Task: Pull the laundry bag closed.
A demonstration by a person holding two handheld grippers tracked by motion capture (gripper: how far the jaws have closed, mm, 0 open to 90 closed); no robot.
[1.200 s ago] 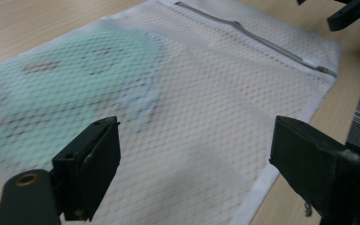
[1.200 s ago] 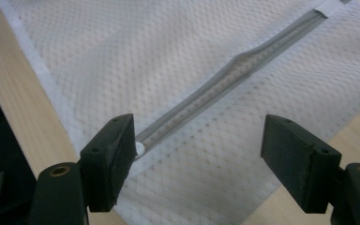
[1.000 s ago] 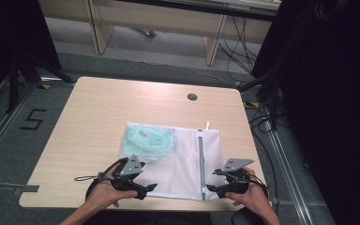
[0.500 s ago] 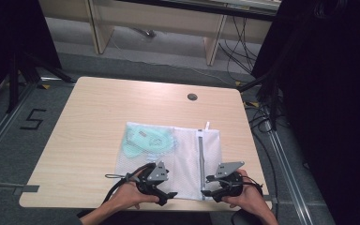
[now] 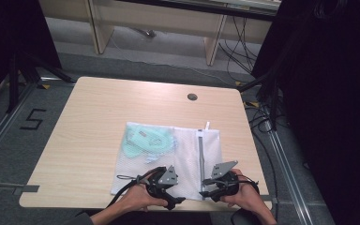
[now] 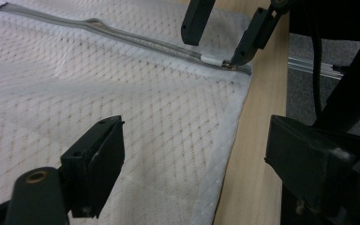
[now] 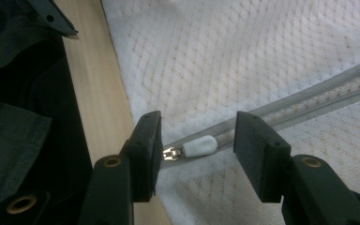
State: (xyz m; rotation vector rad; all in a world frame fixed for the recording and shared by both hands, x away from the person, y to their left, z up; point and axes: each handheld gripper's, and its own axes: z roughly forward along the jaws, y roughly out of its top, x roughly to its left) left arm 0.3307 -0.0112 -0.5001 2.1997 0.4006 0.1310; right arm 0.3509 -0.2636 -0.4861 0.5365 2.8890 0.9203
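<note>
1. A white mesh bag lies flat on the table, towards the person's edge and right of centre.
2. Mint-green contents show through the bag's far left part.
3. A grey zipper runs along the bag's right side, from the far edge to the near edge.
4. The zipper's white pull lies at the bag's near right corner, next to the bare table edge.
5. The right gripper sits at that corner. Its jaws are spread, one on each side of the pull; I cannot tell if either touches it.
6. The left gripper is at the bag's near edge, left of the zipper. Its jaws are spread wide over the mesh, gripping nothing.
7. In the left gripper view the right gripper shows beyond, over the pull.
8. Each hand holds its gripper at the bag's near edge.
</note>
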